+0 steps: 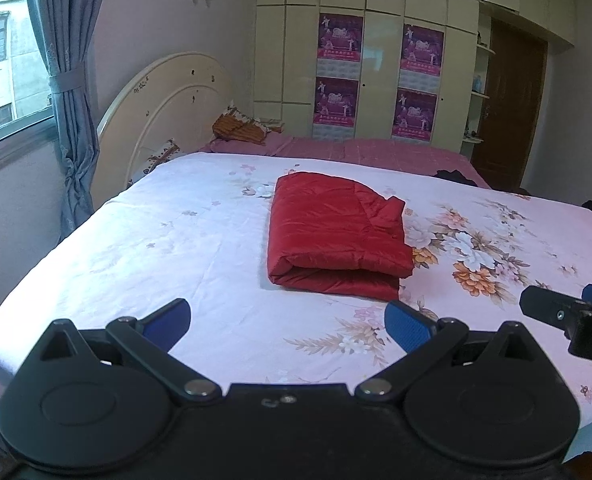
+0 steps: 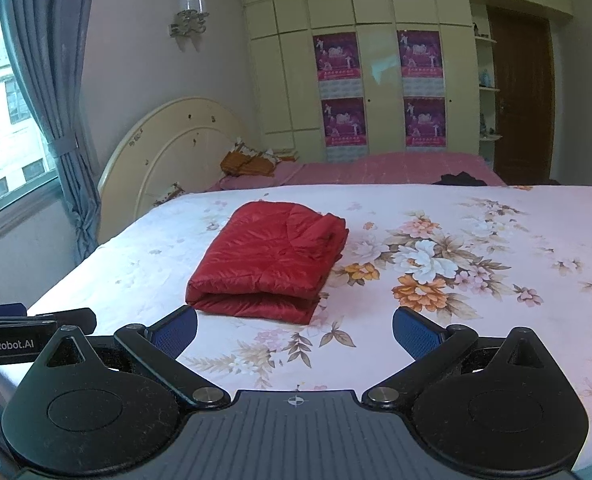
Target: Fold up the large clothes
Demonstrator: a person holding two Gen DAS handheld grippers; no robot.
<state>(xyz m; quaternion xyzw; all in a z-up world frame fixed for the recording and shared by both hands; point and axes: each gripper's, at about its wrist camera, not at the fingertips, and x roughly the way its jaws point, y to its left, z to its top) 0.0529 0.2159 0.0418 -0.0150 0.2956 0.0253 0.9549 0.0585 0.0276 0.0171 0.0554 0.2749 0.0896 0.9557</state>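
Nearest the left wrist camera is the left gripper [image 1: 287, 322], its two blue-padded fingers [image 1: 406, 326] spread wide apart with nothing between them, held above the near edge of the floral bedsheet [image 1: 168, 240]; nearest the right wrist camera is the right gripper [image 2: 295, 330], likewise spread wide and empty, its blue pads [image 2: 414, 334] apart over the sheet's printed flowers. Beyond both lies the red quilted jacket [image 1: 334, 236], folded into a compact rectangular bundle with its rounded fold facing the grippers; it rests flat on the sheet, apart from both grippers, just left of the large flower print [image 2: 424, 268]; a loose corner sticks up at its far right side. In the left view the tip of the right gripper shows at the right edge; in the right view the left gripper's body, marked GenRobot.AI, shows at the left edge. Further back lie a pink bedspread [image 2: 376, 168] and an orange patterned pillow [image 2: 248, 162] against the cream headboard [image 2: 168, 140]; behind stand a pale wardrobe [image 1: 380, 60] with purple posters [image 1: 340, 36], a brown door [image 2: 522, 100], and a blue curtain [image 1: 68, 92] beside the window.
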